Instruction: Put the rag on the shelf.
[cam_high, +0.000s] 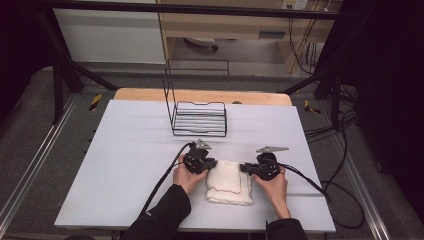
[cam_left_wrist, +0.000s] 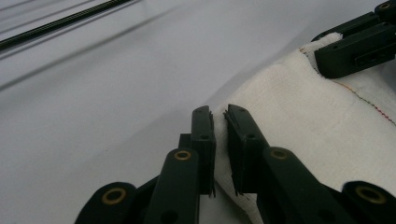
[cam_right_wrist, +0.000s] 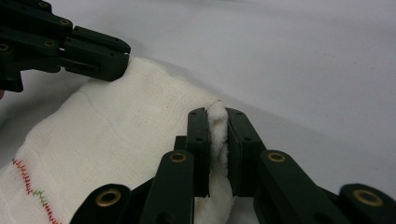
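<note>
A folded white towel (cam_high: 229, 182) with a red stitched seam lies on the white tabletop (cam_high: 120, 165) near its front edge. My left gripper (cam_high: 212, 162) is at the towel's far left corner, its jaws (cam_left_wrist: 219, 114) shut on the cloth's edge. At the far right corner my right gripper (cam_high: 244, 167) pinches a ridge of the towel (cam_right_wrist: 116, 135) between its pads (cam_right_wrist: 217, 114). The towel (cam_left_wrist: 303, 116) spreads to the right in the left gripper view, with the right gripper (cam_left_wrist: 355, 42) at its far corner. In the right gripper view the left gripper (cam_right_wrist: 93, 51) sits at the upper left.
A black wire rack (cam_high: 199, 117) stands at the back middle of the table, just beyond the grippers. Black cables (cam_high: 320, 190) trail off the right side and one runs back along the left forearm (cam_high: 160, 187). A wooden board edge (cam_high: 150, 95) borders the far side.
</note>
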